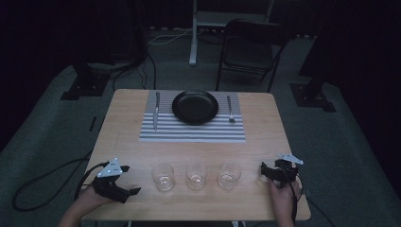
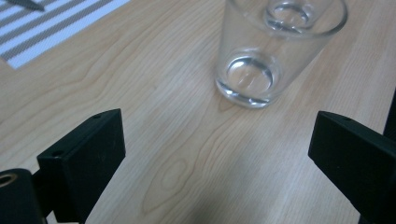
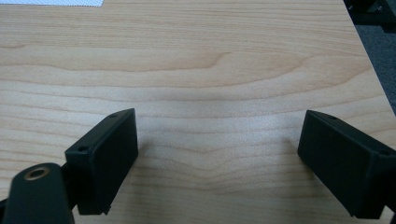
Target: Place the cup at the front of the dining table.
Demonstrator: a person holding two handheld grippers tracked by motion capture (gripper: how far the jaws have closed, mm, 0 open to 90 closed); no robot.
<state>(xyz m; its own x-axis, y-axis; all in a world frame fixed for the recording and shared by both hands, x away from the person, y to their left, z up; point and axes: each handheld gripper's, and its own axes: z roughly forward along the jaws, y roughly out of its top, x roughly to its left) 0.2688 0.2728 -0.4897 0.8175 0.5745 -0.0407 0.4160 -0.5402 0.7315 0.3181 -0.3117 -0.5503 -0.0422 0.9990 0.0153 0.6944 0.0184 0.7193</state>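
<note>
Three clear empty glasses stand in a row near the table's front edge: left glass [image 1: 163, 176], middle glass [image 1: 196, 175], right glass [image 1: 230, 175]. My left gripper [image 1: 131, 179] hovers just left of the left glass, jaws open and pointed at it. In the left gripper view the left gripper [image 2: 217, 128] is spread wide, with that glass [image 2: 261, 60] a short way ahead and not between the jaws. My right gripper [image 1: 268, 171] rests right of the right glass. In the right gripper view the right gripper [image 3: 217, 130] stands open over bare wood.
A grey striped placemat [image 1: 189, 132] lies at the far side of the wooden table [image 1: 132, 151]. It holds a black plate [image 1: 195, 107], a knife [image 1: 156, 111] on its left and a fork [image 1: 230, 109] on its right. A folding chair [image 1: 250, 47] stands beyond the table.
</note>
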